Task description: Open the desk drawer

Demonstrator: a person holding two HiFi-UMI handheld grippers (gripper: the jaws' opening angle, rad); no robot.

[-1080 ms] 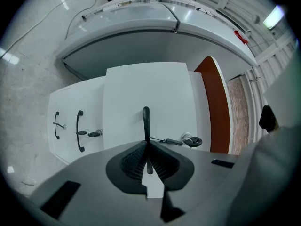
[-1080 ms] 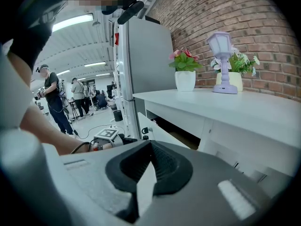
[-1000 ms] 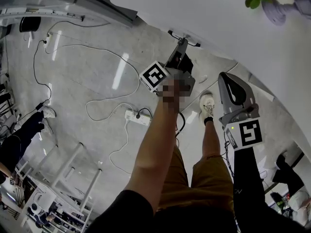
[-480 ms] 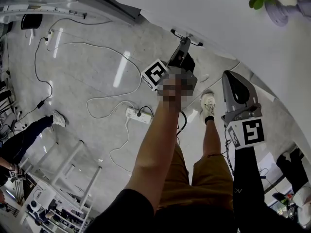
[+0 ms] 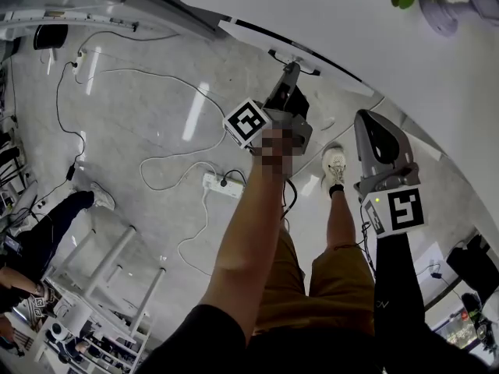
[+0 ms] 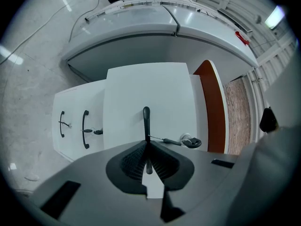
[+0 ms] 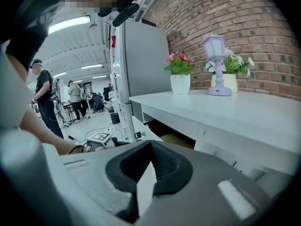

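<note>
The white desk (image 5: 327, 22) lay ahead of both claws, its top running off in front of and to the right of the right claw (image 7: 150, 147), with a brick wall (image 7: 225, 18) behind it. The desk drawer (image 6: 155, 86) was straight in front of the left claw (image 6: 147, 149). Its flat white front filled the space beyond the jaws, and in the head view it stood a little way out from the desk edge. In the right gripper view a dark gap showed behind that front, ahead of the right claw and just left of it.

The left claw pointed level at the drawer, its jaws clamped together on the black drawer handle (image 6: 146, 119), which ran upright between the pads and stuck out above their tips. The right claw hung to the right of the left one and well apart from the drawer, its jaws pressed together with nothing between them.

To the left of the left claw's tips sat two more drawer handles (image 6: 85, 129). Far ahead of the right claw, on the desk top, stood a white flower pot (image 7: 179, 83) and a pale lantern lamp (image 7: 214, 62). Just right of the gripped handle a key (image 6: 190, 141) sat in the drawer front.
</note>
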